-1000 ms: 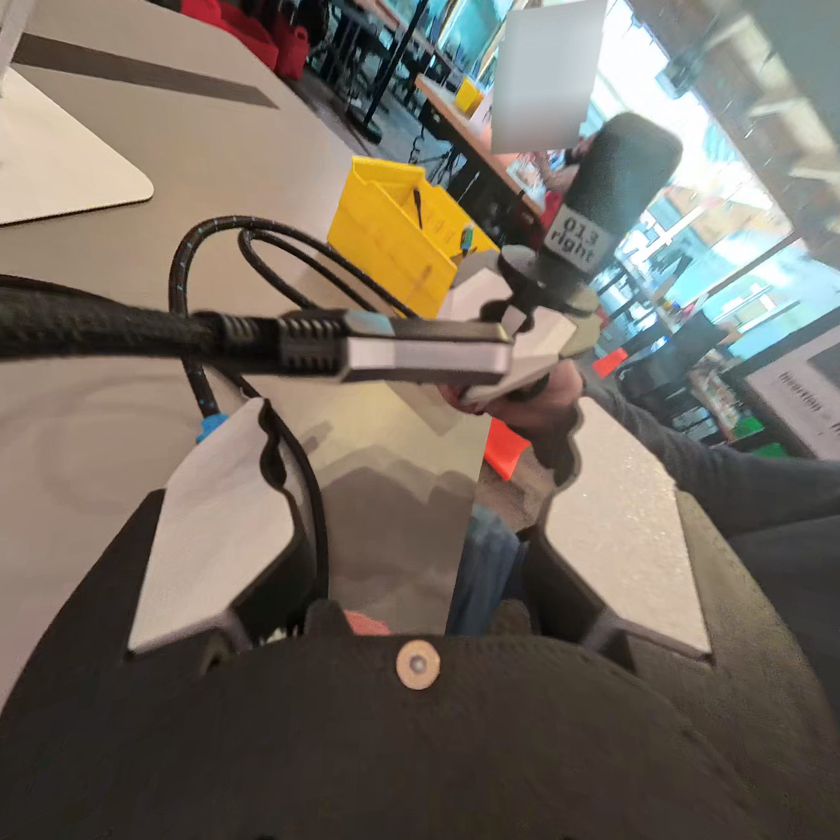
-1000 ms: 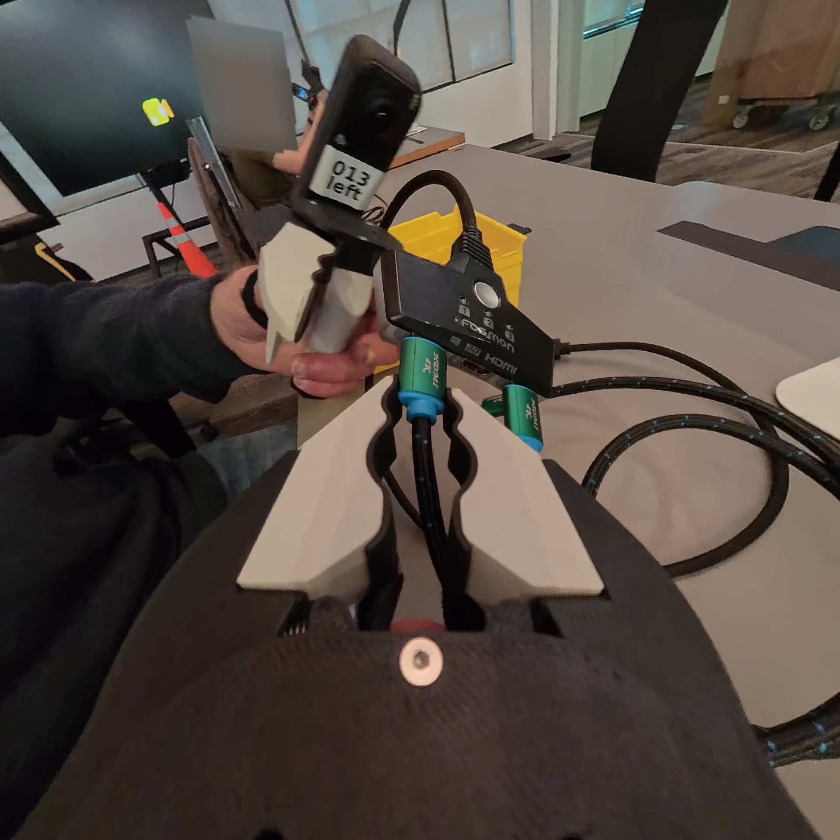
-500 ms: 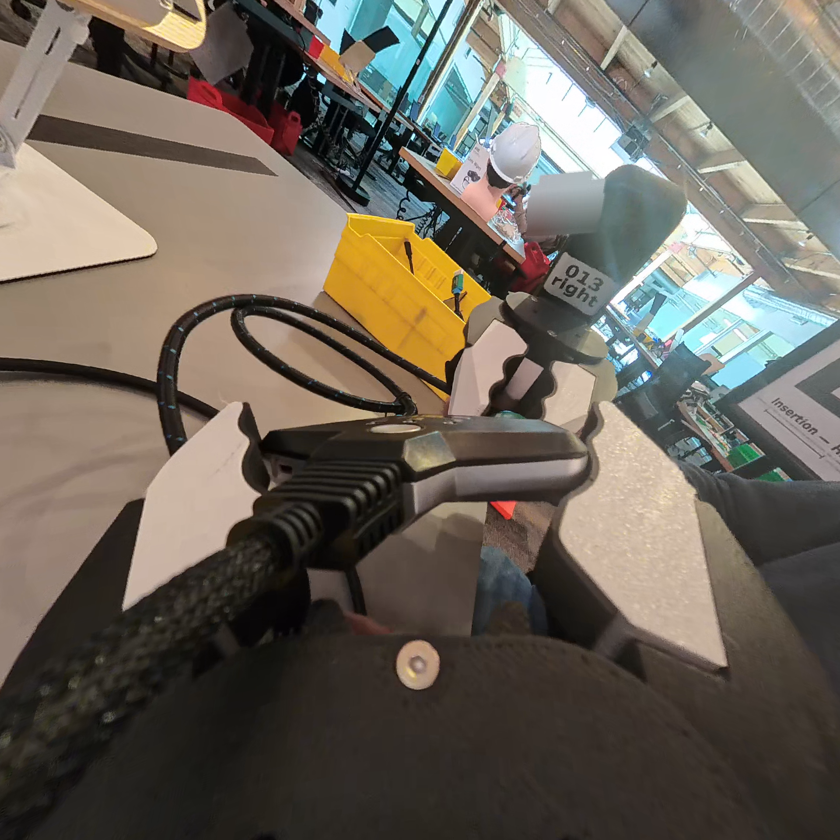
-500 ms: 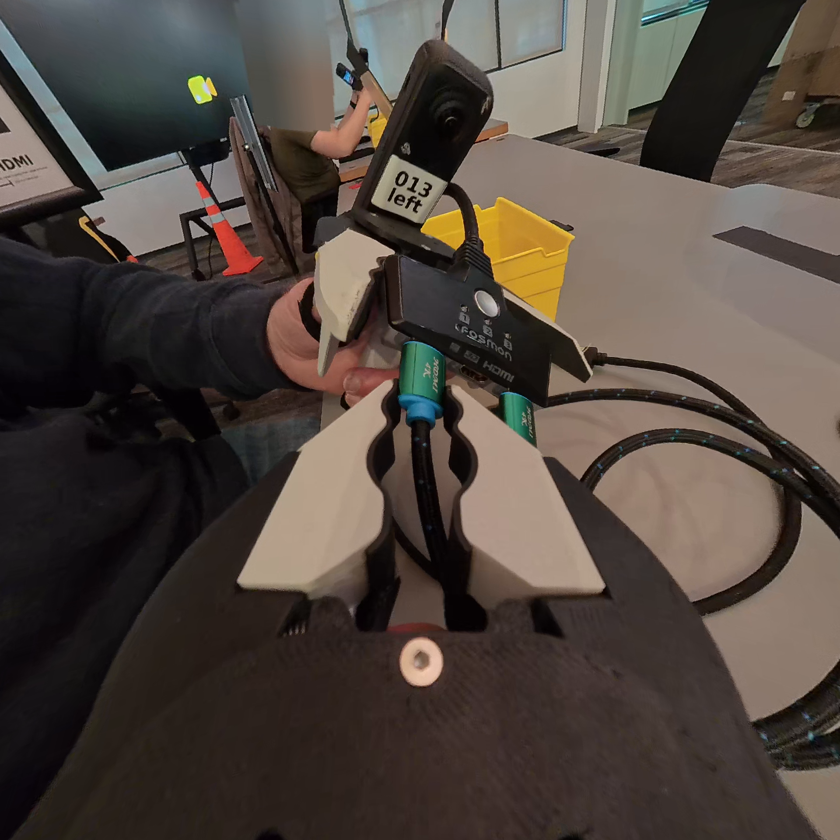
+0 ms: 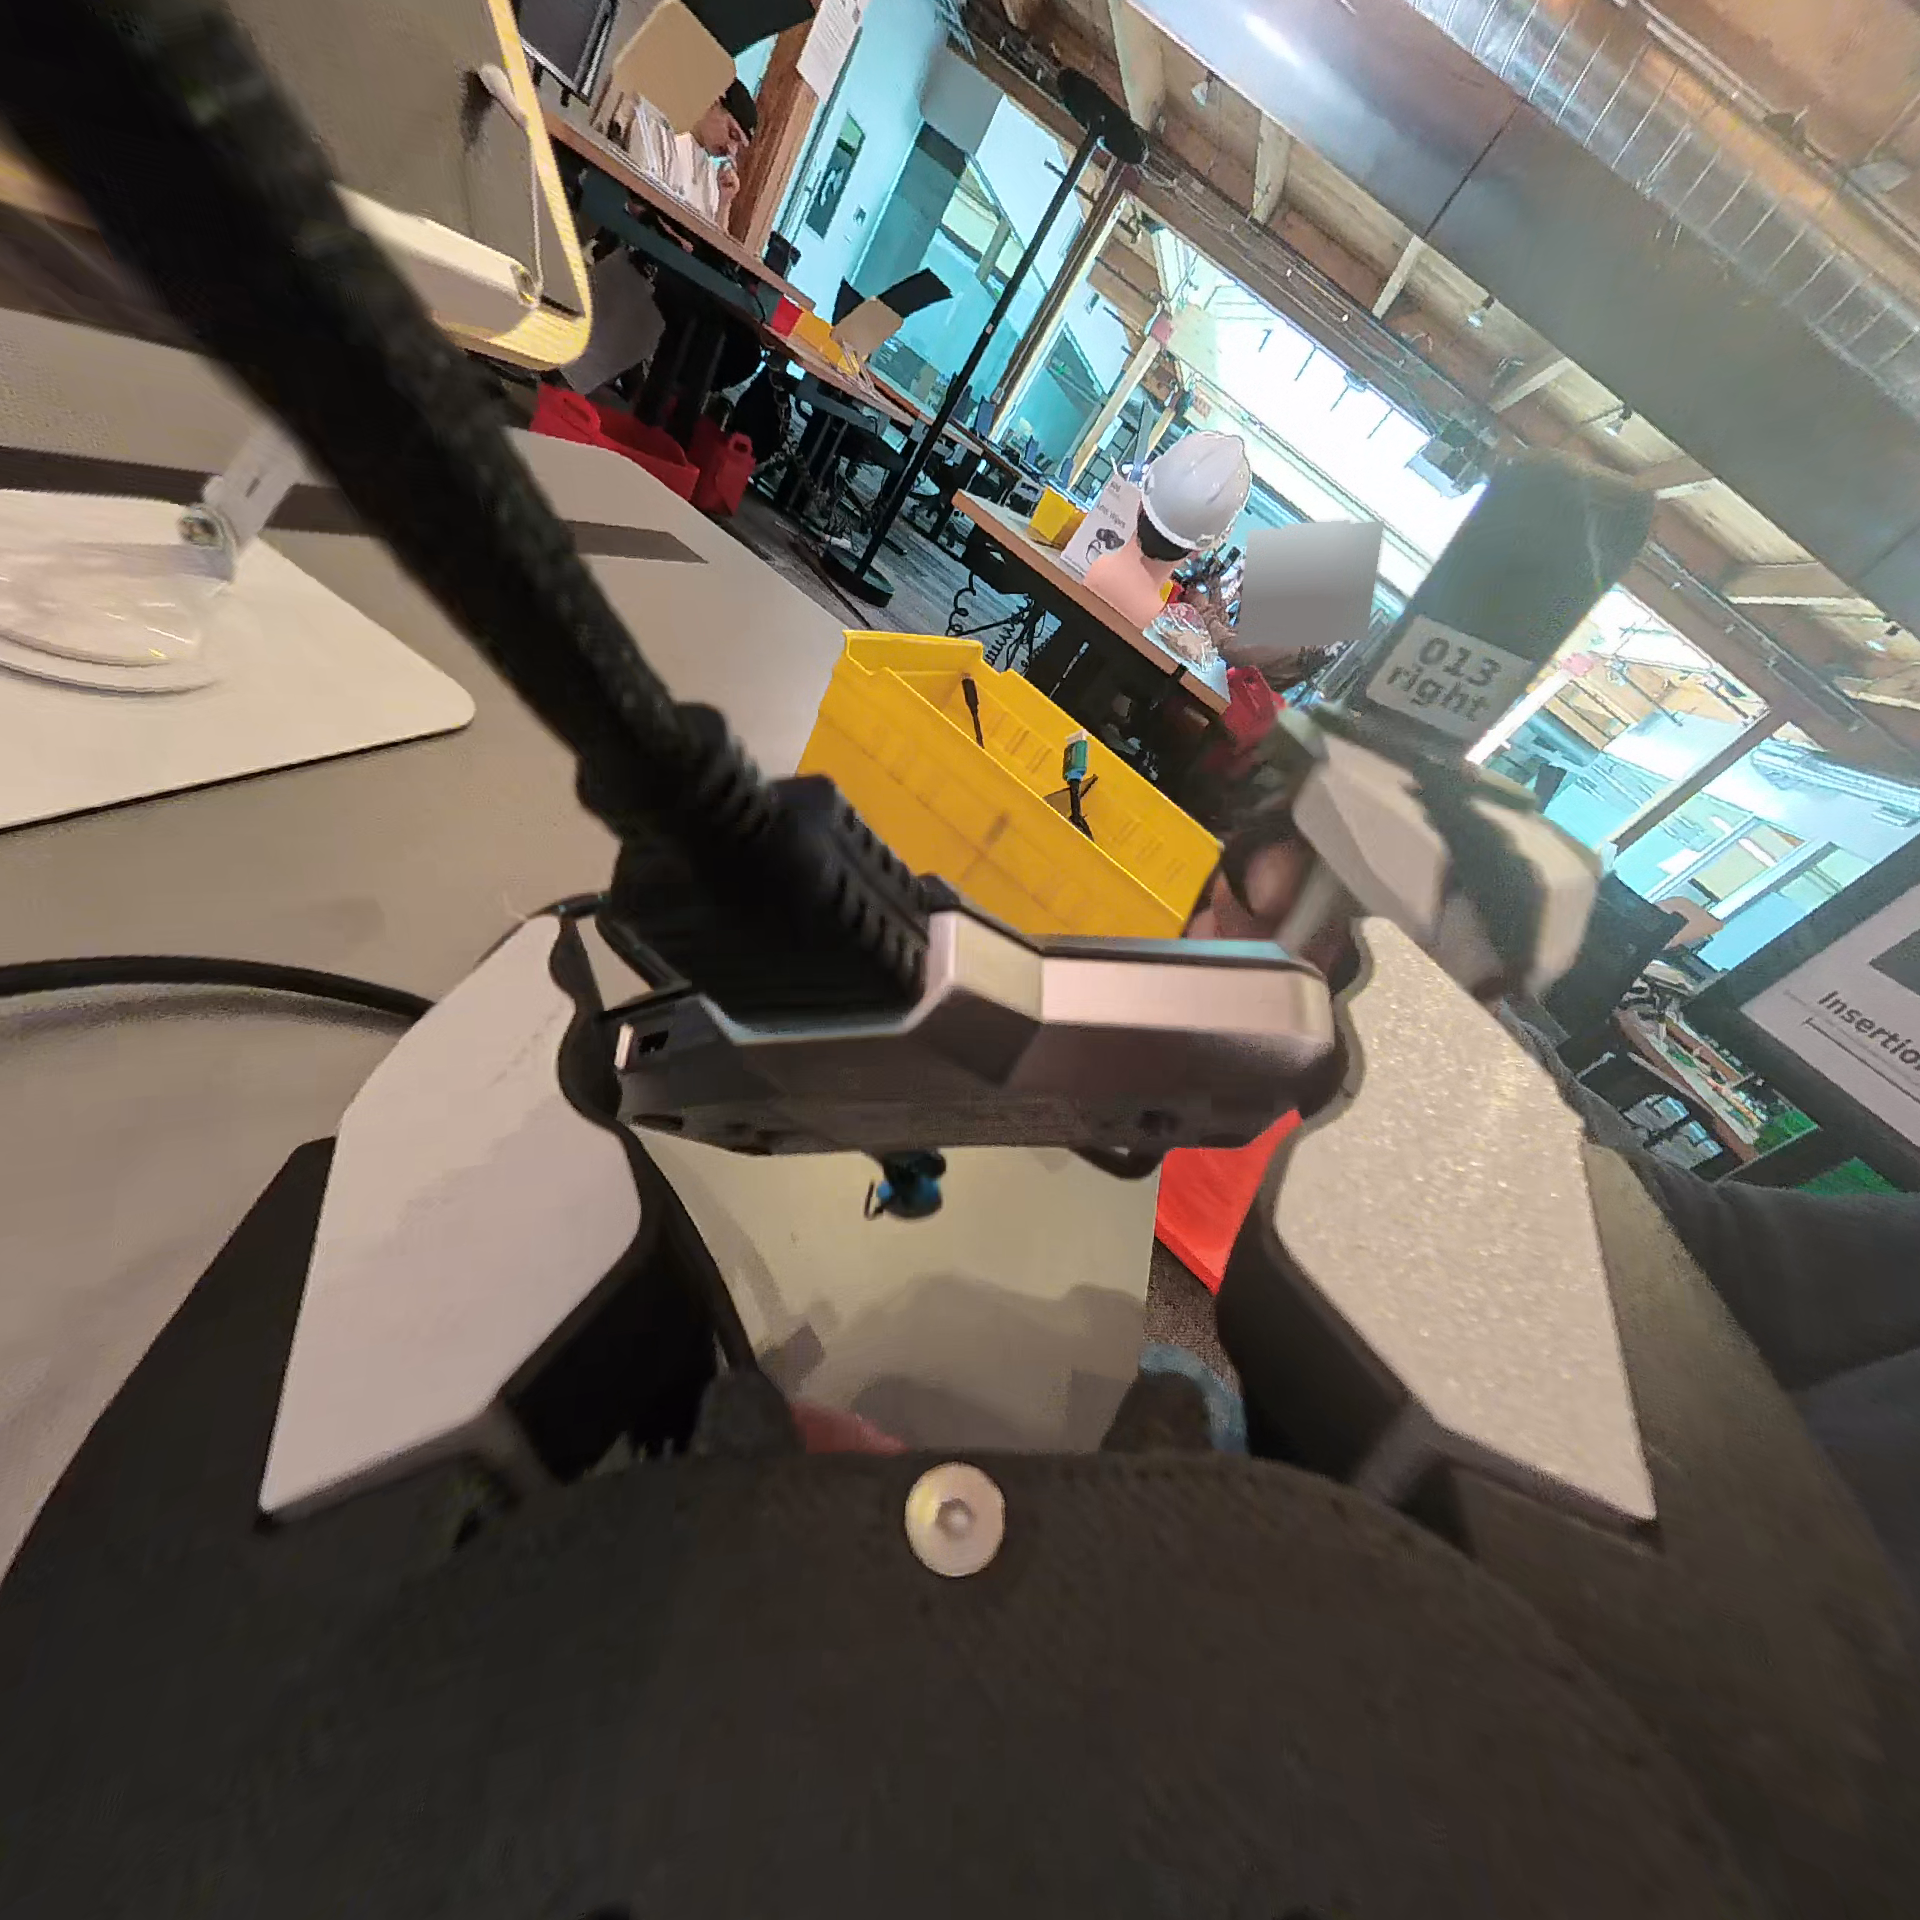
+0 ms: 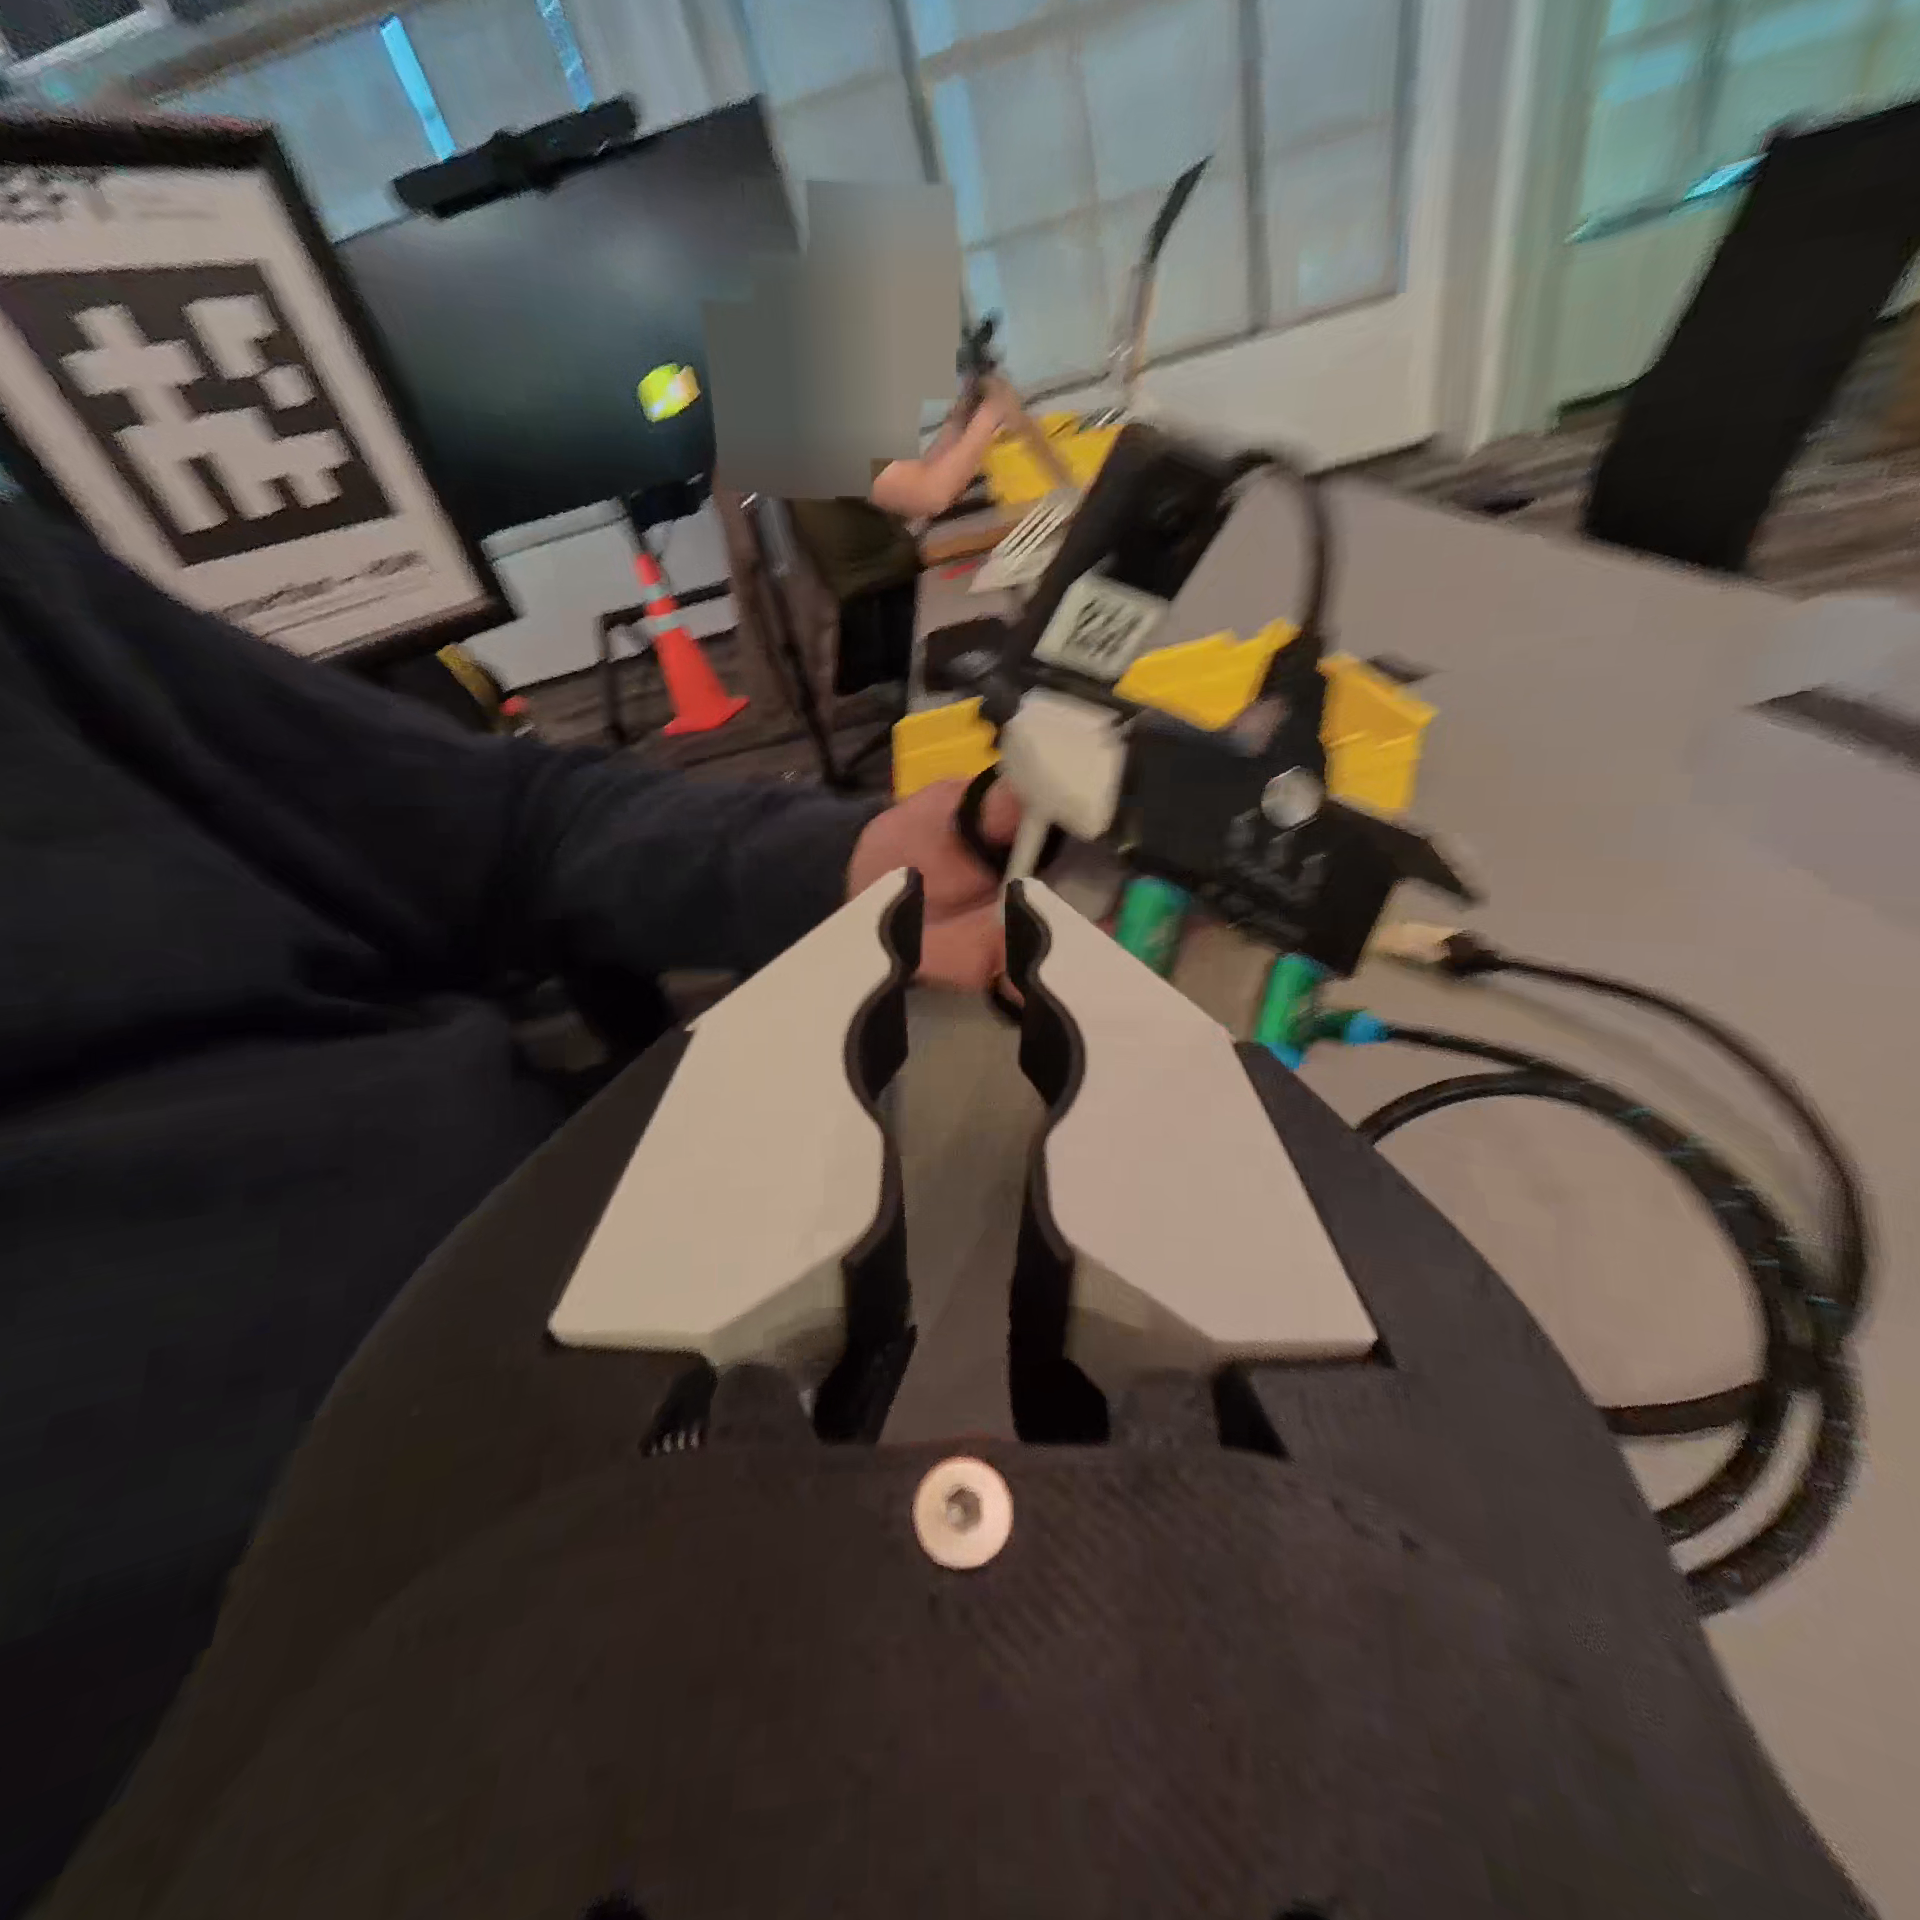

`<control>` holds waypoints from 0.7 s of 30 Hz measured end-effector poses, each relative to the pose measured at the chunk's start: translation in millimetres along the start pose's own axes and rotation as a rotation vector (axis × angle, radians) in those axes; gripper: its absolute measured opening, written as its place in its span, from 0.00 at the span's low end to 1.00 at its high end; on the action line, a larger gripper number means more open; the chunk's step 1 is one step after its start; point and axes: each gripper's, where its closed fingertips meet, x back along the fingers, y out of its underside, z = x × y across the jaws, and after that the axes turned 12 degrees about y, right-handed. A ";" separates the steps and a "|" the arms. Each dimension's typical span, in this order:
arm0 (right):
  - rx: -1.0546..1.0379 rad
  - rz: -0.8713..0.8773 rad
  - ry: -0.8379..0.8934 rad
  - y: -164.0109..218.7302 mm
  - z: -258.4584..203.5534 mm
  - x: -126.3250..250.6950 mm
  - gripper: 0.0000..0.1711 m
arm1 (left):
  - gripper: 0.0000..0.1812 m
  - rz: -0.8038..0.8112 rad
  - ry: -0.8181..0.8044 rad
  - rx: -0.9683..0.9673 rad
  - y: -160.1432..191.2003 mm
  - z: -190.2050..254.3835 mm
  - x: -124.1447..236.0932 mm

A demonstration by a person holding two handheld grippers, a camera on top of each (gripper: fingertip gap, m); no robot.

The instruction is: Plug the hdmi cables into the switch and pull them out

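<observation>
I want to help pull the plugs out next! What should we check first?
1. Left claw grips the switch: ok.
2. Right claw open and empty: ok.
3. Green plugs sit in the switch: ok.
4. Right claw lined up with a plug: not ok, it points beside them.
5. Plugs pushed fully in: cannot tell, too blurred.
6. Cables lie slack on the table: ok.
</observation>
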 end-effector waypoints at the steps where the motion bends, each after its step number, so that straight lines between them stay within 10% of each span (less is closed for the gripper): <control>1: -0.022 -0.057 -0.054 11.5 -10.7 -1.6 0.06 | 0.70 0.006 -0.004 0.001 -1.1 -1.2 1.0; 2: -0.054 -0.133 -0.093 27.7 -19.7 -5.3 0.07 | 0.58 0.024 -0.008 -0.014 -4.1 -0.9 4.0; 8: -0.376 -0.395 -0.077 110.1 -29.5 -50.7 0.08 | 0.57 0.017 -0.028 0.019 1.7 -6.5 3.6; 16: -0.374 -0.205 0.232 85.8 19.4 -56.7 0.18 | 0.53 0.097 -0.093 -0.005 -18.2 -16.6 23.6; 21: -0.459 -0.236 -0.029 87.1 -31.3 -69.9 0.12 | 0.52 0.106 -0.095 -0.002 -19.0 -12.1 20.7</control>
